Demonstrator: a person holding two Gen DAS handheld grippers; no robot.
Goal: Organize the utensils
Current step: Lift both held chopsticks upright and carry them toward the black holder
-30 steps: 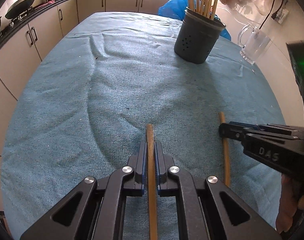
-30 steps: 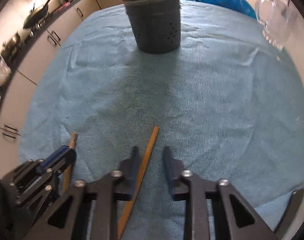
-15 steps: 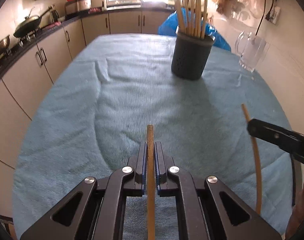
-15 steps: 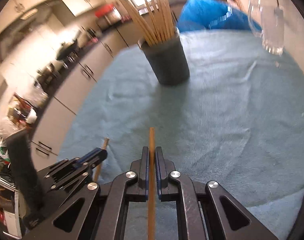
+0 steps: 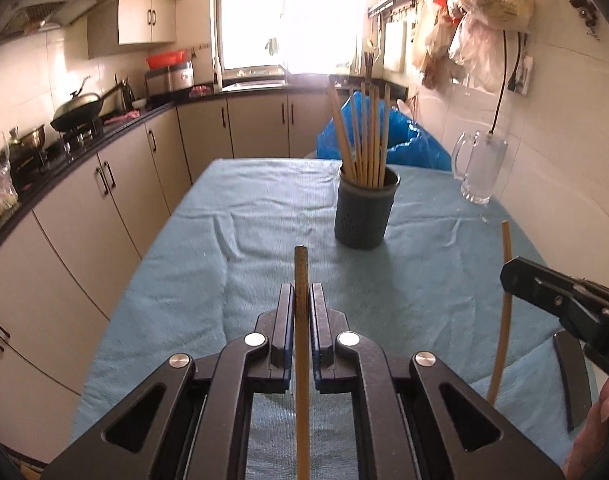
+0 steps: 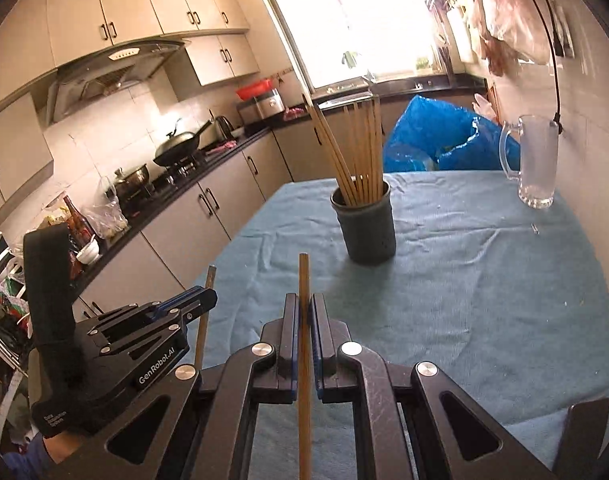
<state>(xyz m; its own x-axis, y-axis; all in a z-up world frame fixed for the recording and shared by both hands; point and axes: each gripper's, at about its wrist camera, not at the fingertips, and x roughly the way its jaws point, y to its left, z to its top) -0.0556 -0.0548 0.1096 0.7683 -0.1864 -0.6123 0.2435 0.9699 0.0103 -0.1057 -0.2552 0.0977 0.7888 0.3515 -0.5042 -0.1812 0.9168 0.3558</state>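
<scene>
My left gripper (image 5: 302, 294) is shut on a wooden chopstick (image 5: 301, 268) that sticks out ahead of its jaws, lifted off the blue cloth. My right gripper (image 6: 303, 304) is shut on a second chopstick (image 6: 303, 276) in the same way. Each gripper shows in the other's view: the right one (image 5: 508, 276) at the right edge with its chopstick (image 5: 504, 304), the left one (image 6: 208, 298) at the lower left with its chopstick (image 6: 205, 312). A dark grey holder (image 5: 364, 216) (image 6: 366, 226) with several chopsticks standing in it sits on the table ahead of both grippers.
The table wears a wrinkled blue cloth (image 5: 232, 256). A glass mug (image 5: 480, 168) (image 6: 534, 160) stands at the far right near the wall, a blue plastic bag (image 6: 440, 140) behind the table. Kitchen cabinets and a counter with a wok (image 5: 78, 110) run along the left.
The right gripper closed on its chopstick and lifted it off the cloth. Both grippers rose and tilted up, so the holder and kitchen now sit higher in view.
</scene>
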